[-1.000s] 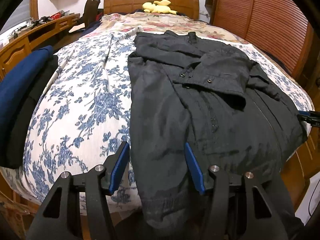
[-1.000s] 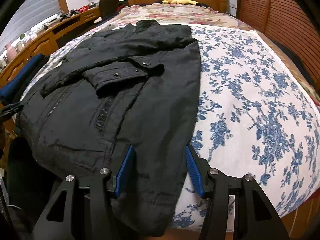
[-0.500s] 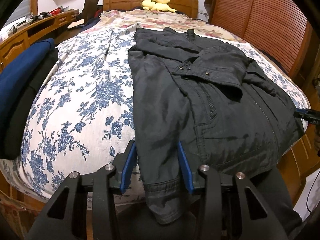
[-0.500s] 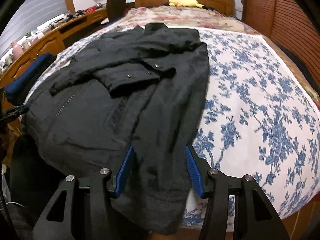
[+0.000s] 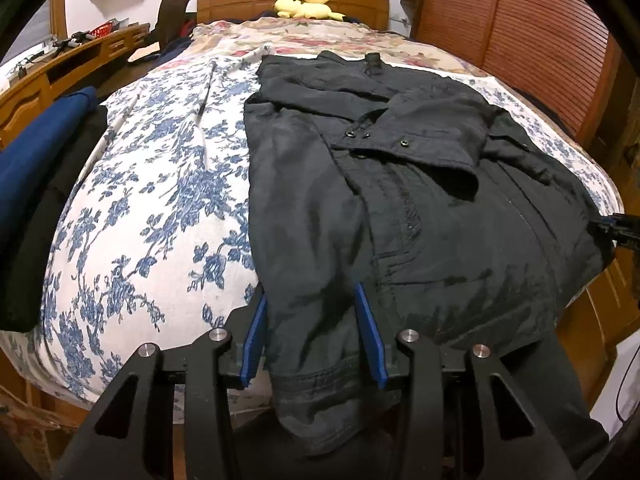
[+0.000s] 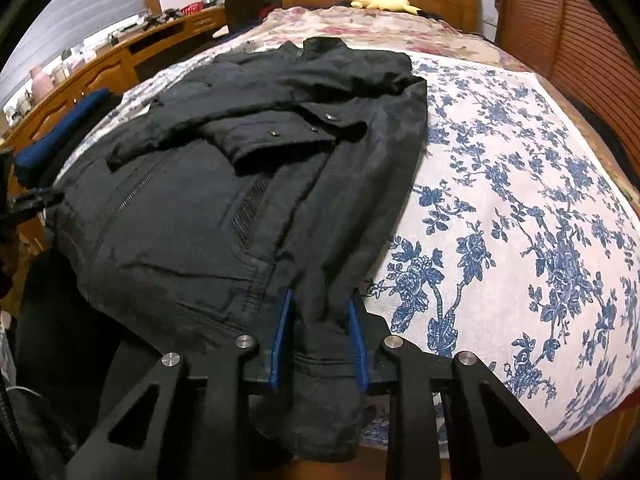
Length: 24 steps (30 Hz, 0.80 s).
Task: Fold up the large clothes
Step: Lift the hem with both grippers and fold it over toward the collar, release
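A large black jacket (image 5: 400, 200) lies front up on the blue-flowered bedsheet (image 5: 152, 200), collar toward the headboard, one sleeve folded across its chest. My left gripper (image 5: 311, 300) sits at the hem's left corner, its blue pads pressing a bunch of fabric that hangs over the bed edge. In the right wrist view the jacket (image 6: 248, 184) spreads to the left. My right gripper (image 6: 320, 300) is at the hem's right corner, and its jaws are closing with the cloth squeezed between the pads. Each gripper's tip shows at the other view's edge: right gripper (image 5: 616, 228), left gripper (image 6: 36, 200).
Dark blue and black clothes (image 5: 36, 152) are piled at the bed's left side beside a wooden desk (image 5: 60, 64). A yellow plush toy (image 5: 306, 6) rests by the headboard. Slatted wooden doors (image 5: 520, 40) line the right. The sheet to the jacket's right (image 6: 520, 200) is bare.
Both pairs of jaws have narrowed onto the jacket's hem corners, the left first, the right just now. The cloth between the right pads has bunched up. The hands barely shifted.
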Available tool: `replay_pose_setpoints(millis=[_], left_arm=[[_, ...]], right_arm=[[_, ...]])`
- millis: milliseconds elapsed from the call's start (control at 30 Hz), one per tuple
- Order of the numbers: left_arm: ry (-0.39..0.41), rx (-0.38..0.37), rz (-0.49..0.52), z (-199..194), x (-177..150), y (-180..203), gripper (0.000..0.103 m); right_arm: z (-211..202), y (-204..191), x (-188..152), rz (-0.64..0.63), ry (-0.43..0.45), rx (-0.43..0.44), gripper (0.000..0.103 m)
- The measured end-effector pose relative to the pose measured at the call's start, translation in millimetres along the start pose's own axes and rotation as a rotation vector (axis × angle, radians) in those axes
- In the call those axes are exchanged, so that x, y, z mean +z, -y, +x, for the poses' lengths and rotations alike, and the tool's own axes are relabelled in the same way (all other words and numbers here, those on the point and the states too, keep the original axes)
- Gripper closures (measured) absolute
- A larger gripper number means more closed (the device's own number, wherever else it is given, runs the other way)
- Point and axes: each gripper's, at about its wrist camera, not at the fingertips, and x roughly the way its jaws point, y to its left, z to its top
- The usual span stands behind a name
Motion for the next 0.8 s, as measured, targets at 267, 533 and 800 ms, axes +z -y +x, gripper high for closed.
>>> replay_pose_setpoints(millis=[267, 533, 800], left_arm=[[-0.021, -0.030, -0.022, -1.8, -7.3, -7.6, 0.060], [0.053, -0.051, 0.053, -33.0, 23.2, 5.8, 0.098], [0.233, -0.037, 0.113, -101.8, 96.5, 30.8, 0.099]], right_arm=[[7.6, 13.5, -6.8, 0.060, -0.039, 0.035, 0.066], [-11.0, 9.7, 21.9, 0.017, 0.021, 0.078, 0.090], [-88.4, 5.1, 74.3, 0.013, 0.234, 0.052, 0.095]])
